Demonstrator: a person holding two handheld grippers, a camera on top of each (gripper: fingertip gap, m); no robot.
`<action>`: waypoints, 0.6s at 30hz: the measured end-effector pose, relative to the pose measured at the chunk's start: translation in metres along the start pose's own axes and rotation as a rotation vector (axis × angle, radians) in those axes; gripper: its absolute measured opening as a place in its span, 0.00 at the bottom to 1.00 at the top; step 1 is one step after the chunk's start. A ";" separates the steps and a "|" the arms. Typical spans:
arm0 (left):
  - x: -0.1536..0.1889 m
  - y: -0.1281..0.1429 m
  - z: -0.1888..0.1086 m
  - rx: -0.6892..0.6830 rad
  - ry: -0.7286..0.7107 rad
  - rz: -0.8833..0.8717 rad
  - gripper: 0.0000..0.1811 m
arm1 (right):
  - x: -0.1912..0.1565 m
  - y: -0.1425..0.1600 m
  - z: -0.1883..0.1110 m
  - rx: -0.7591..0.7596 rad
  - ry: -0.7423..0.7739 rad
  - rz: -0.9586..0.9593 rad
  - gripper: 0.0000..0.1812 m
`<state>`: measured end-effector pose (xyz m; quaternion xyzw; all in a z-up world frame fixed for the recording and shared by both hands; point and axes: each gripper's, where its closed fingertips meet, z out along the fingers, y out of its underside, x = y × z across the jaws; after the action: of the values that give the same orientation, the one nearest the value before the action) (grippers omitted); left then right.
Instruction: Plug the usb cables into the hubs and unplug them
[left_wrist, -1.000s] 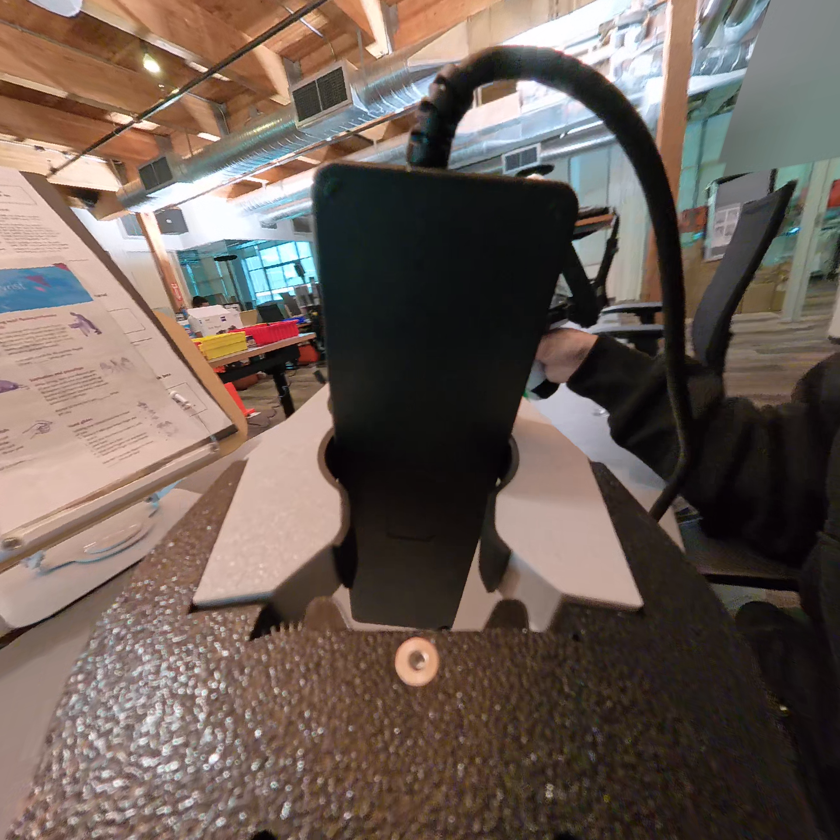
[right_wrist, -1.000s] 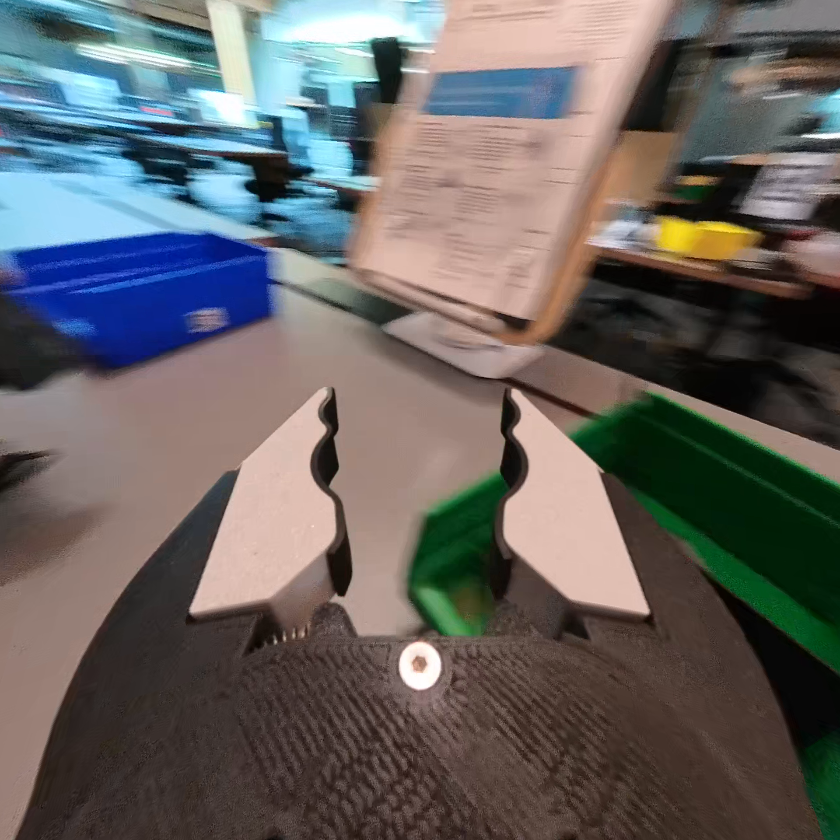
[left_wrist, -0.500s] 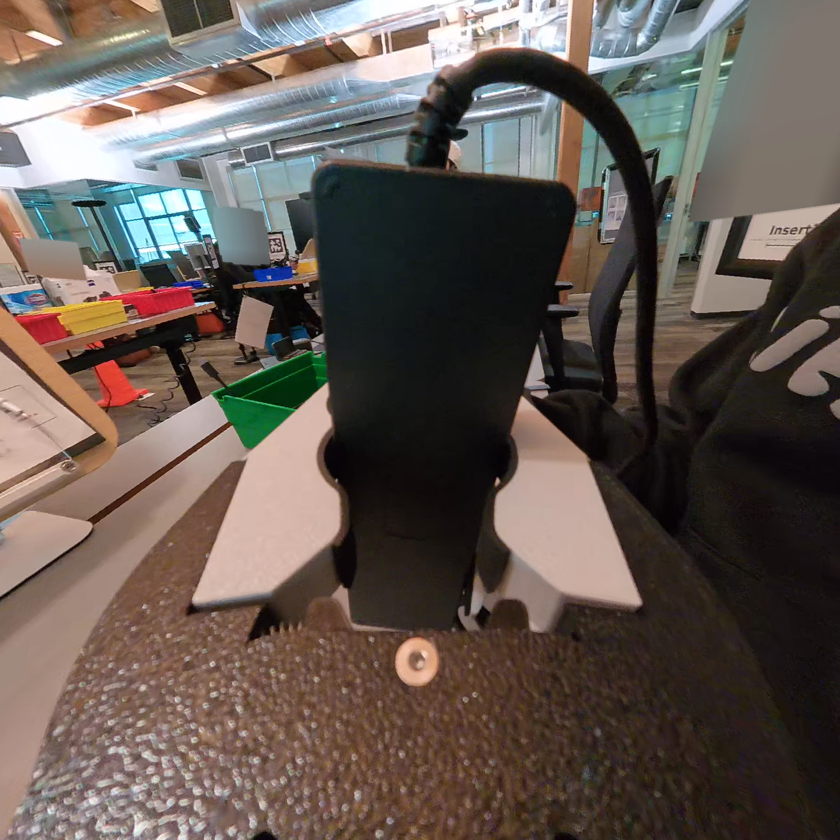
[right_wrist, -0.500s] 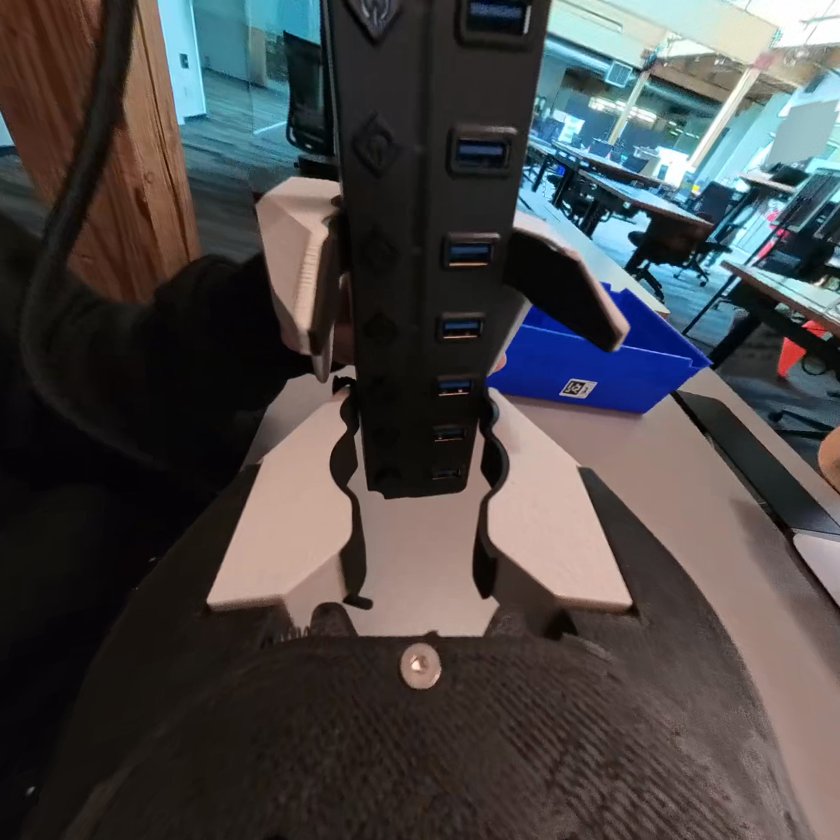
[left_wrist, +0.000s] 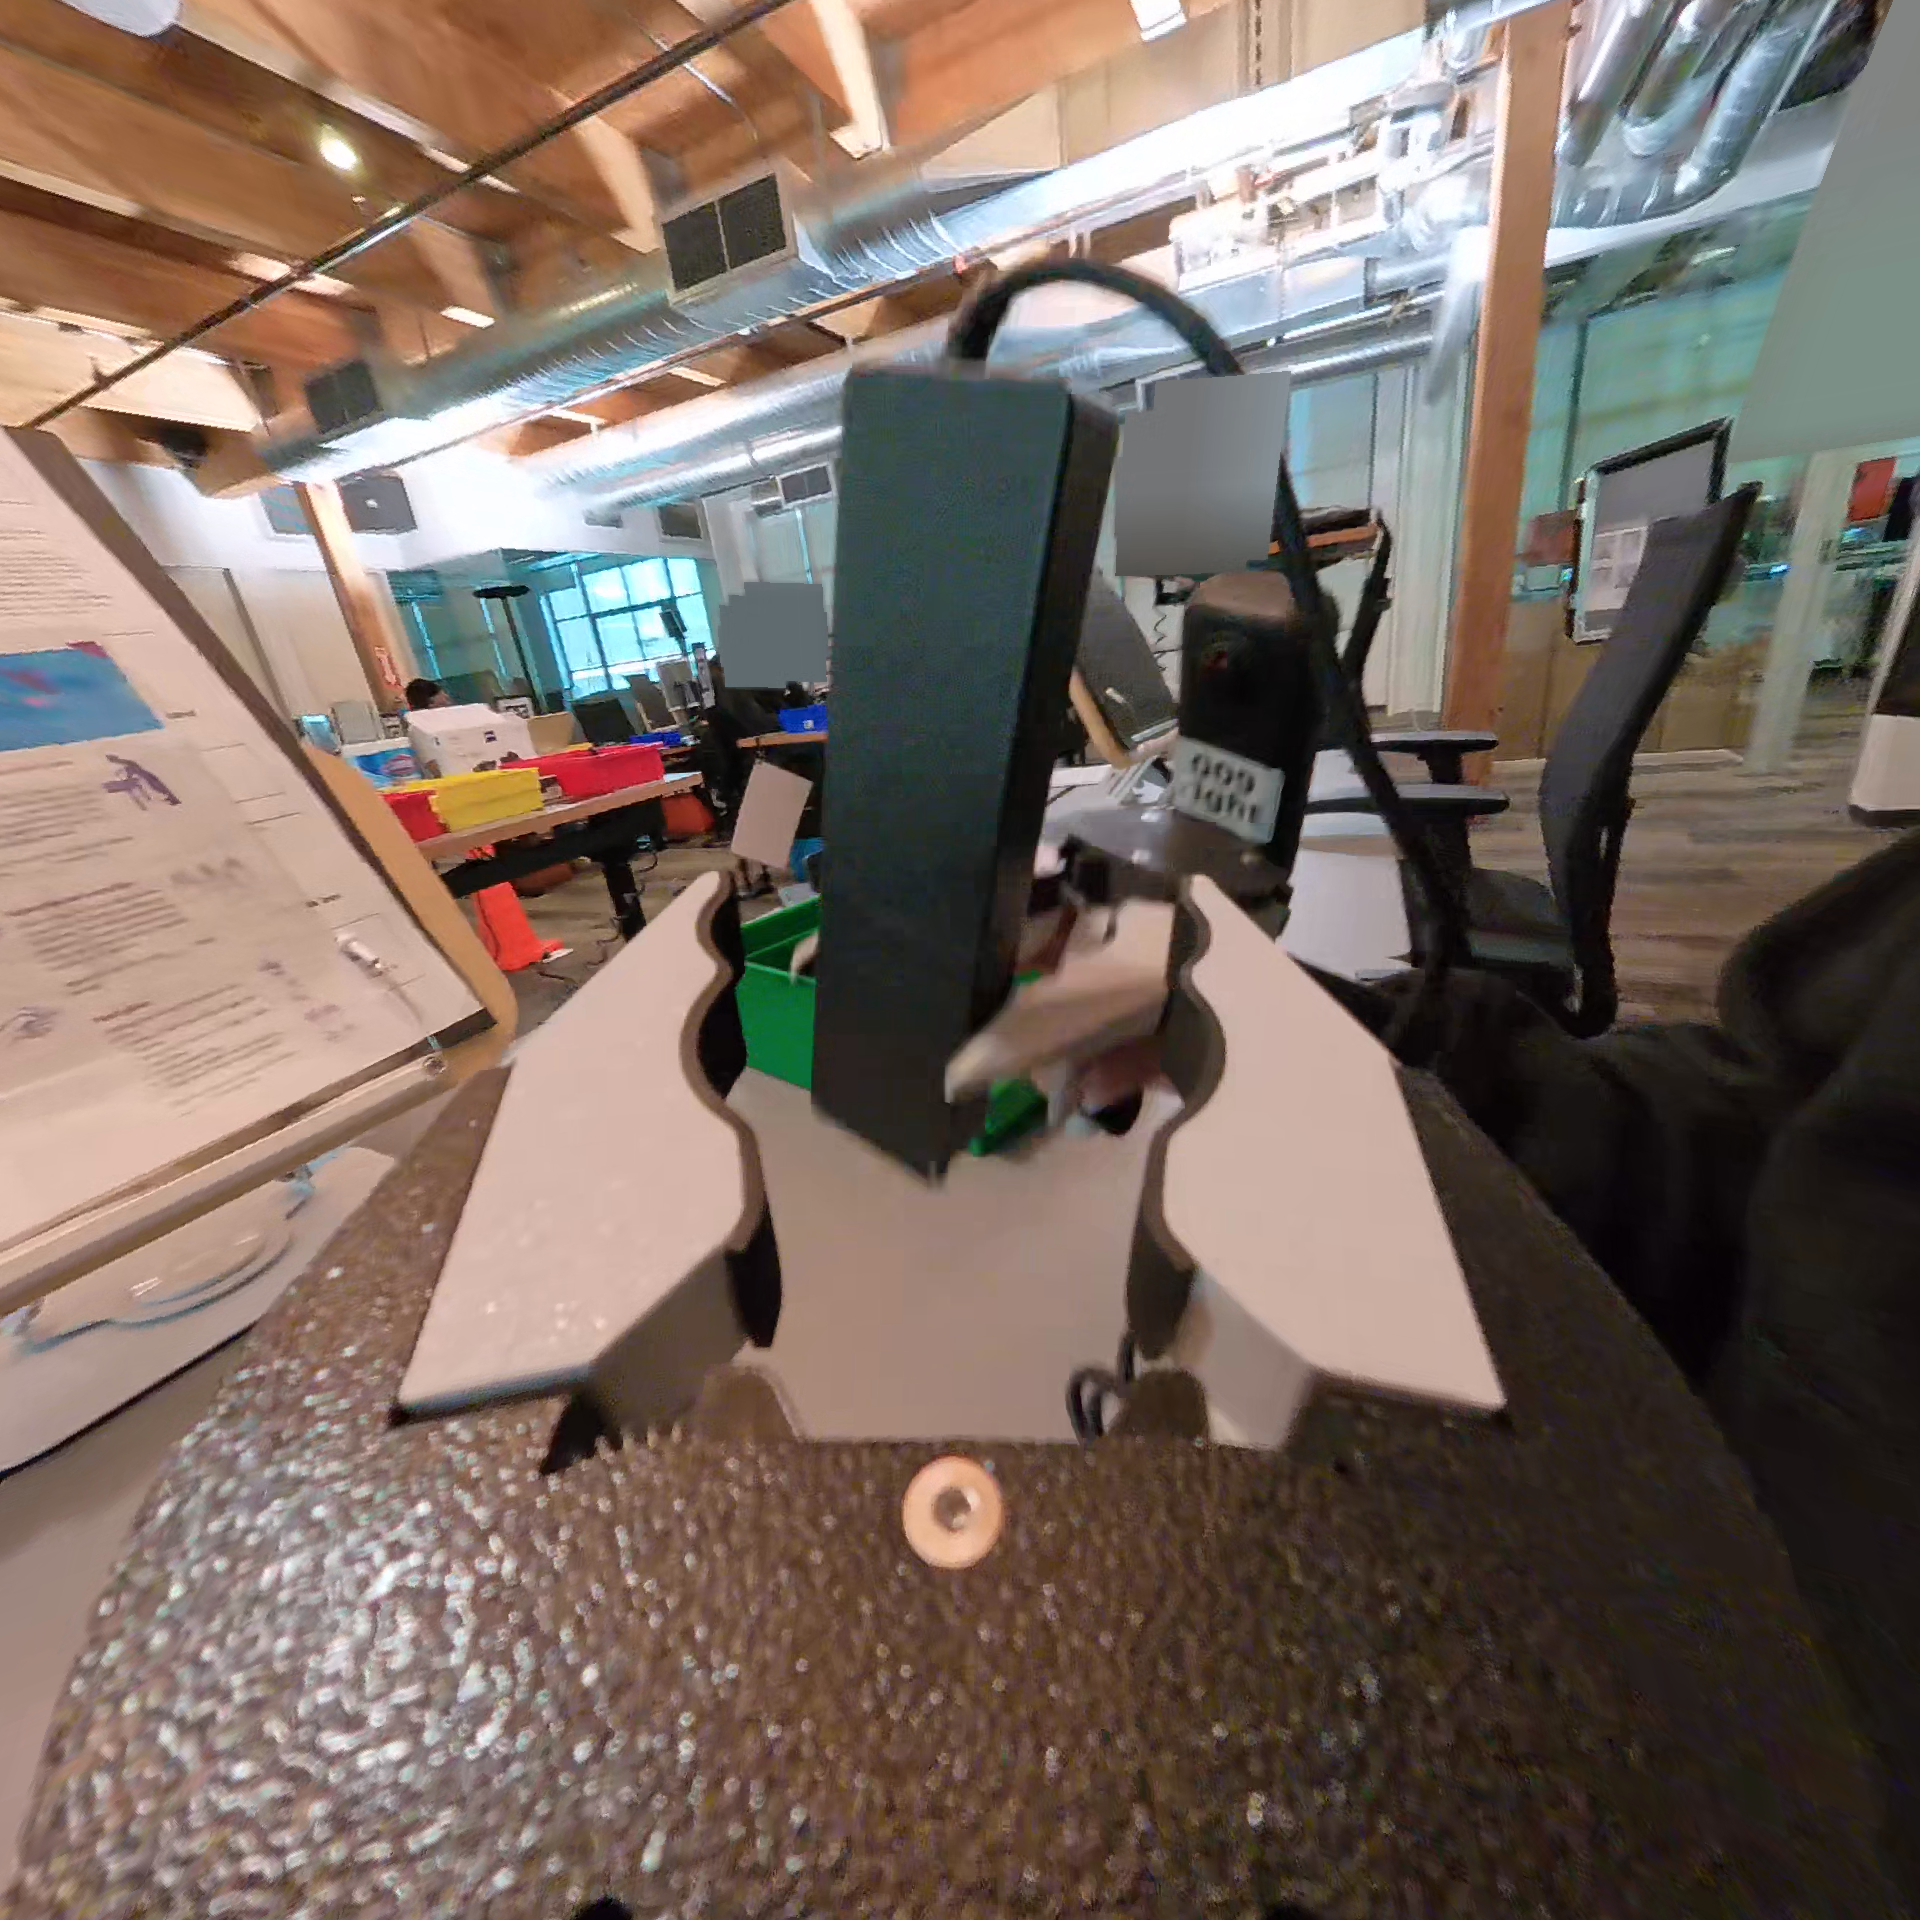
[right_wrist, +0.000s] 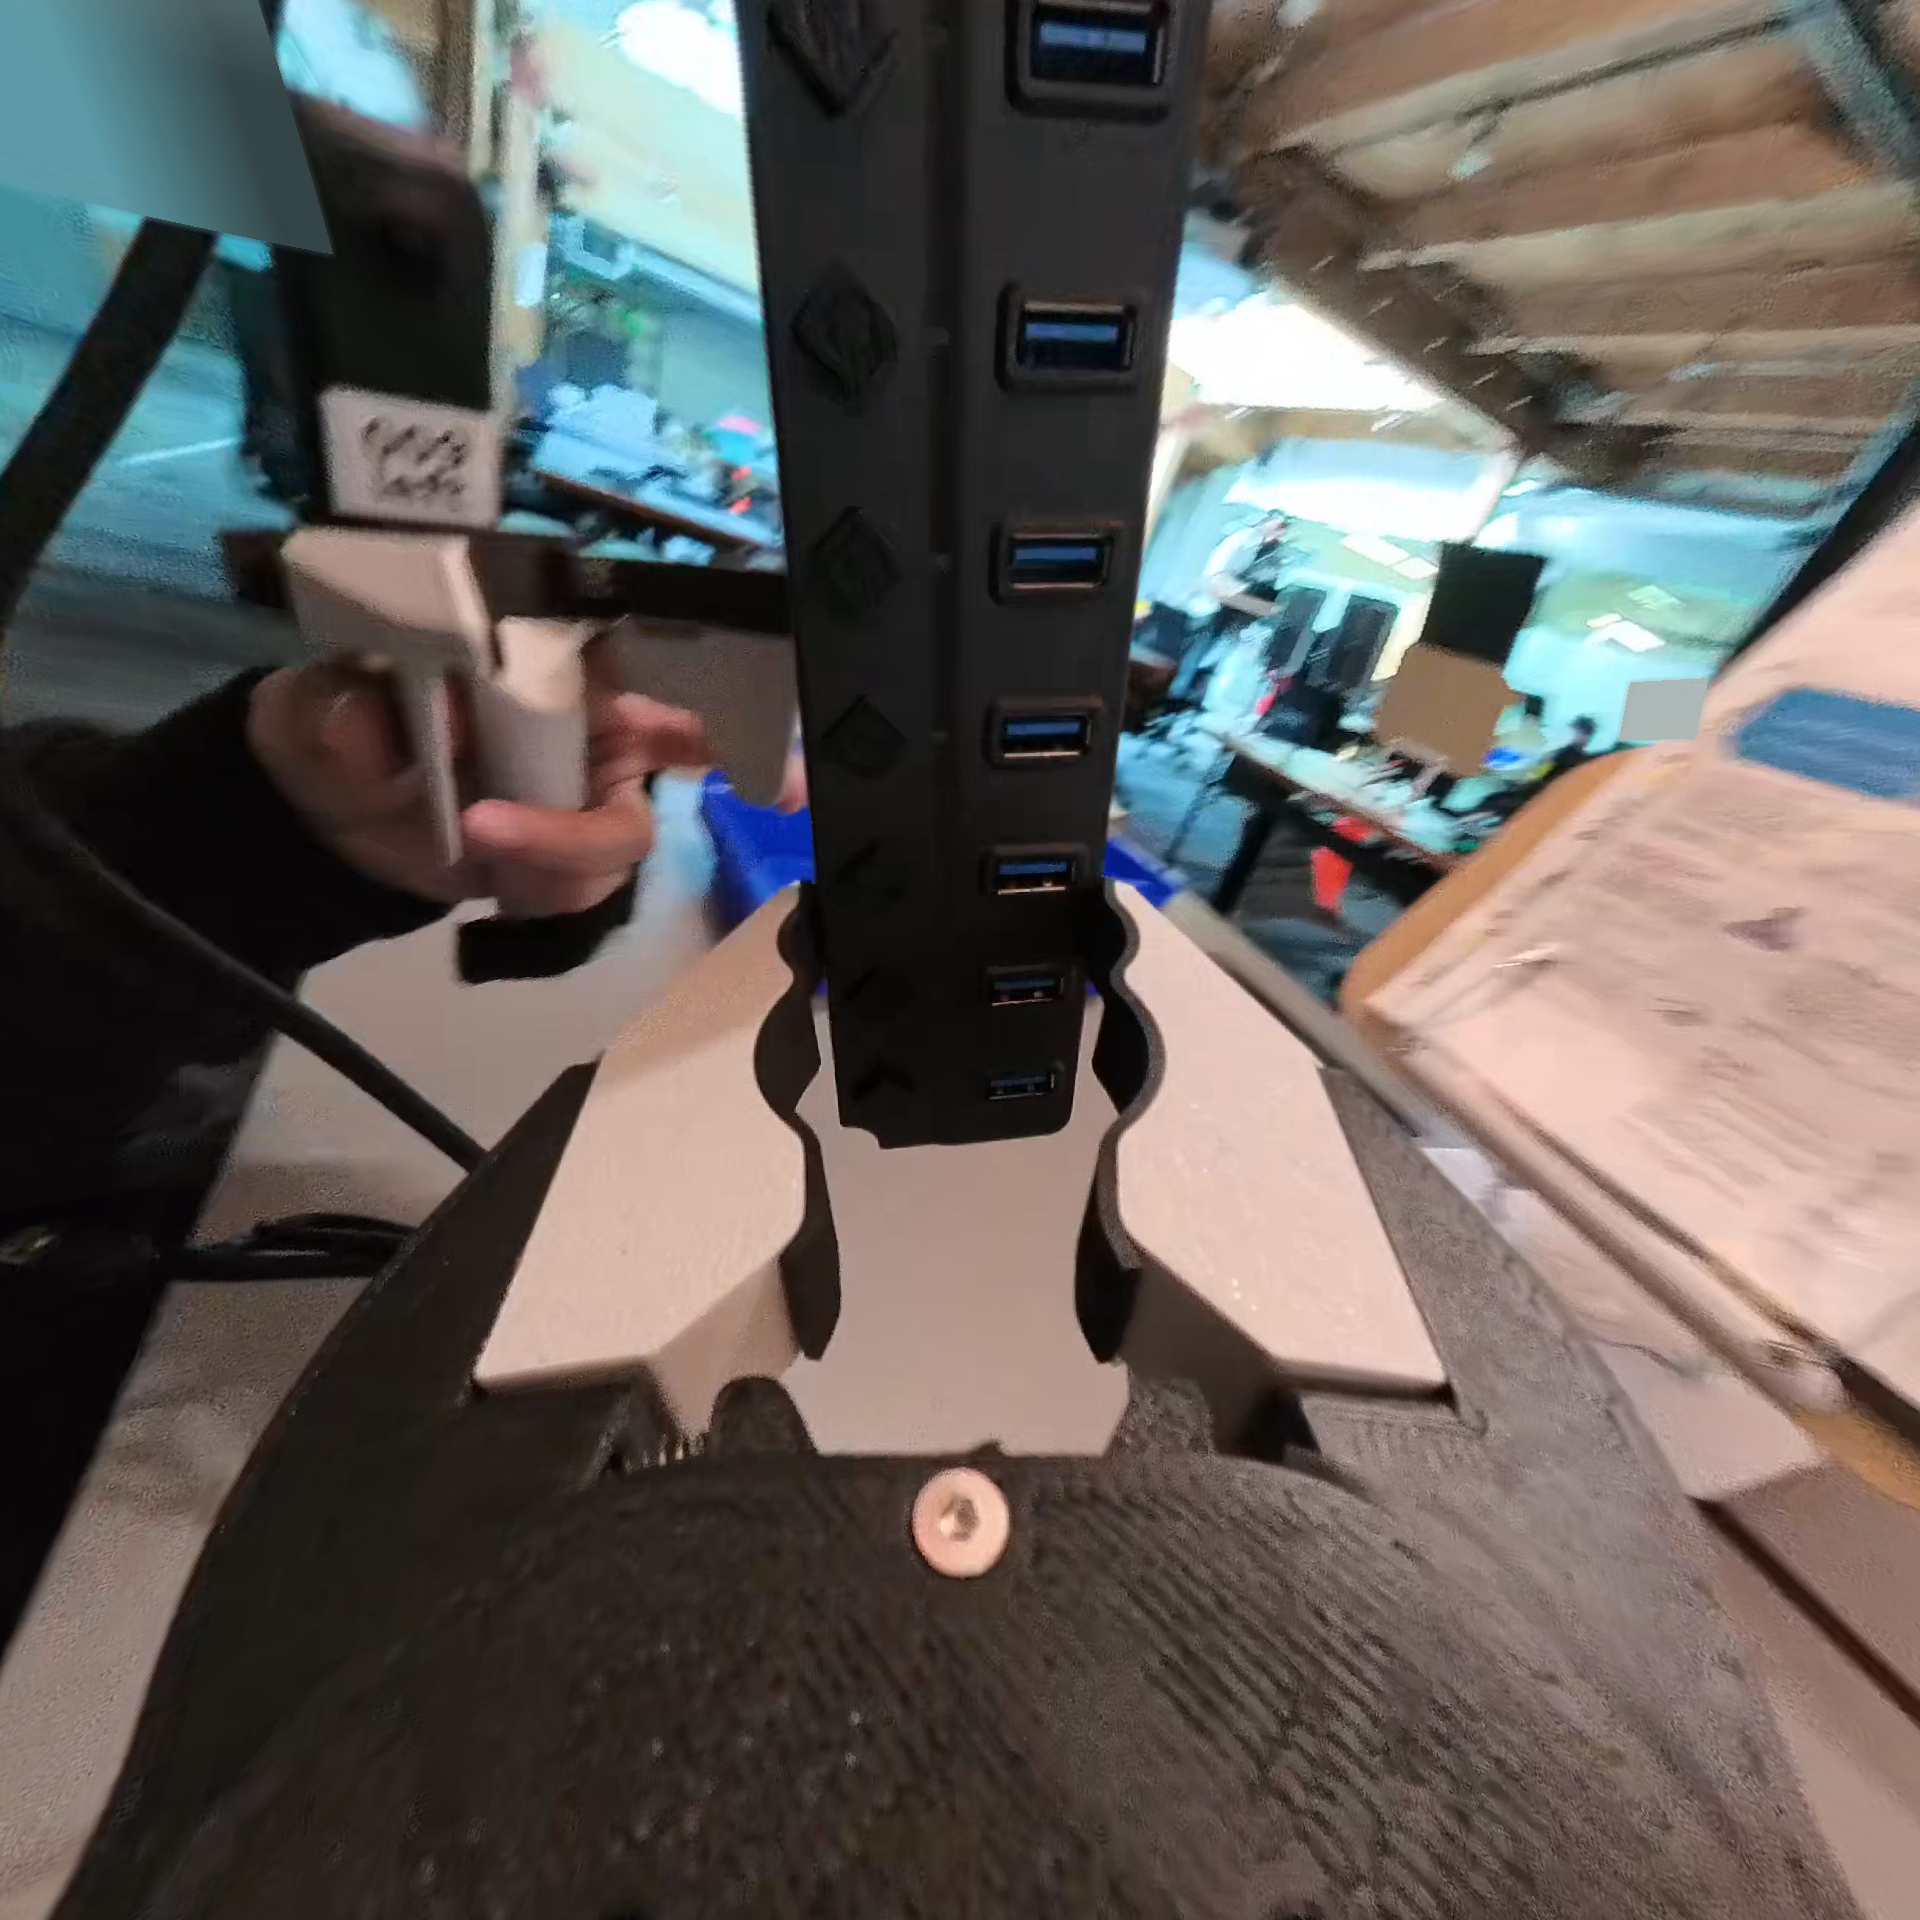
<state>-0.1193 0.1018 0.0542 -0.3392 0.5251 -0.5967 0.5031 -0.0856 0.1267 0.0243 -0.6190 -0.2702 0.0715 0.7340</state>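
overhead wooden beams, silver ducts, grey tabletop

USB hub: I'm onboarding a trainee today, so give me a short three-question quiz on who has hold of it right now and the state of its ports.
1. True or false: the left tongs are clamped on the USB hub.
2. Which tongs grip the hub's lower end? A) left tongs B) right tongs C) neither
3. Fill in: every one of the ports visible on the hub in the right wrist view is ____ (occupied or empty).

Key: 1 false, they stand open around it without touching; 2 B; 3 empty.
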 end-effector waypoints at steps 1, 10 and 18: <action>-0.004 0.002 -0.001 -0.011 -0.021 0.009 0.45 | 0.015 -0.009 -0.009 0.017 0.058 -0.020 0.29; -0.031 0.006 -0.020 -0.004 -0.131 0.006 0.41 | 0.216 -0.077 -0.143 -0.205 0.660 -0.271 0.29; -0.039 0.012 -0.018 0.024 -0.124 -0.064 0.37 | 0.347 -0.090 -0.231 -0.539 0.937 -0.357 0.28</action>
<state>-0.1228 0.1450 0.0440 -0.3863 0.4746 -0.5964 0.5194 0.2991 0.0581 0.1962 -0.6950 -0.0249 -0.4071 0.5922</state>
